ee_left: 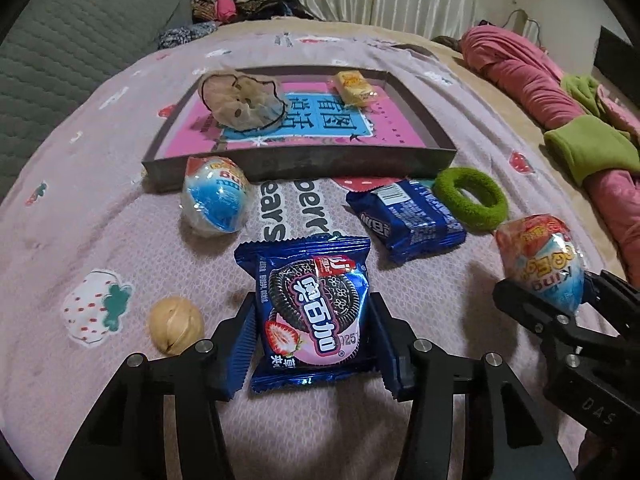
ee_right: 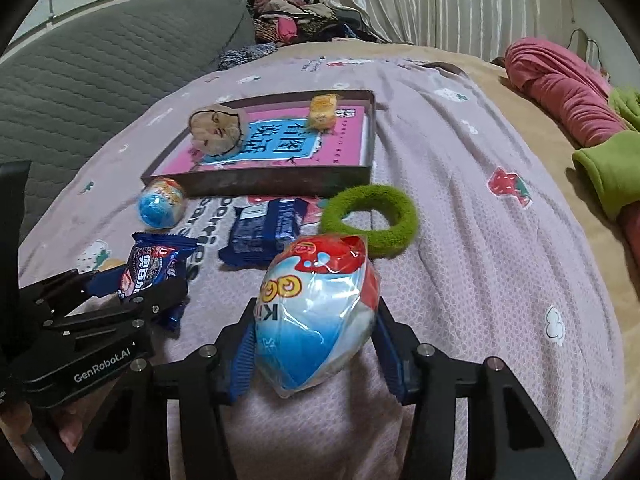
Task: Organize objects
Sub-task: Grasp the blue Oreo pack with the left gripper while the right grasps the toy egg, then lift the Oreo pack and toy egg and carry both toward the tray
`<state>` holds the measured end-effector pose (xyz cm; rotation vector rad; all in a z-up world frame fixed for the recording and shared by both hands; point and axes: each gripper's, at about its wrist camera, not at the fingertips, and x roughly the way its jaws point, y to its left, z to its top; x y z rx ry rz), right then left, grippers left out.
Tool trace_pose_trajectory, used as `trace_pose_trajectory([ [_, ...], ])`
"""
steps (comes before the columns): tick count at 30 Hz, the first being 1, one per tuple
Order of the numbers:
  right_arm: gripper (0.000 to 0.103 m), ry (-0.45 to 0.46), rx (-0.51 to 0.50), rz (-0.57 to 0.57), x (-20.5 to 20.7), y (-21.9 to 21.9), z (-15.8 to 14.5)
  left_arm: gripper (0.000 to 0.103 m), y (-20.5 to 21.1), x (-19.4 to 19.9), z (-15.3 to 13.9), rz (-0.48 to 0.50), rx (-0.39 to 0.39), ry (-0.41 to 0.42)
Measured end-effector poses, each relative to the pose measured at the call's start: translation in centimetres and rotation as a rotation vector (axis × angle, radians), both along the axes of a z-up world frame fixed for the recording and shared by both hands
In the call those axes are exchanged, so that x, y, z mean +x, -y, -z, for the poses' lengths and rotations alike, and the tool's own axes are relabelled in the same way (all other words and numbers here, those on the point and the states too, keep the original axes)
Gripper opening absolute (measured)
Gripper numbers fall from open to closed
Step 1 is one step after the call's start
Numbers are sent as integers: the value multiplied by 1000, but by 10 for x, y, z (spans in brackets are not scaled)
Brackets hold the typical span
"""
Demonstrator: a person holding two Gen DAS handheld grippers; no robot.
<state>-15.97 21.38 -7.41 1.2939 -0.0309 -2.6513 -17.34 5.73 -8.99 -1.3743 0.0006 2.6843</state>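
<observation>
My left gripper is shut on a strawberry Oreo packet, seen small in the right wrist view. My right gripper is shut on a red-and-blue wrapped egg, also at the right of the left wrist view. Both are held a little above the bed. Ahead lies a shallow dark box with a pink-and-blue sheet inside, holding a beige hair scrunchie and a yellow candy. It also shows in the right wrist view.
On the pink bedspread lie a second wrapped egg, a walnut, a blue Oreo packet and a green hair band. Pink and green clothes lie at the right; a grey cushion at the left.
</observation>
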Motion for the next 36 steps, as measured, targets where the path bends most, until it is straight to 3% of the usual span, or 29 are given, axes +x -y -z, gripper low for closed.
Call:
trace_pose_trajectory([
  [20, 52, -151, 16, -71, 80, 56, -71, 54, 43, 89, -84, -52, -33, -168],
  [36, 52, -235, 48, -86, 109, 90, -130, 54, 82, 132, -135, -70, -23, -256],
])
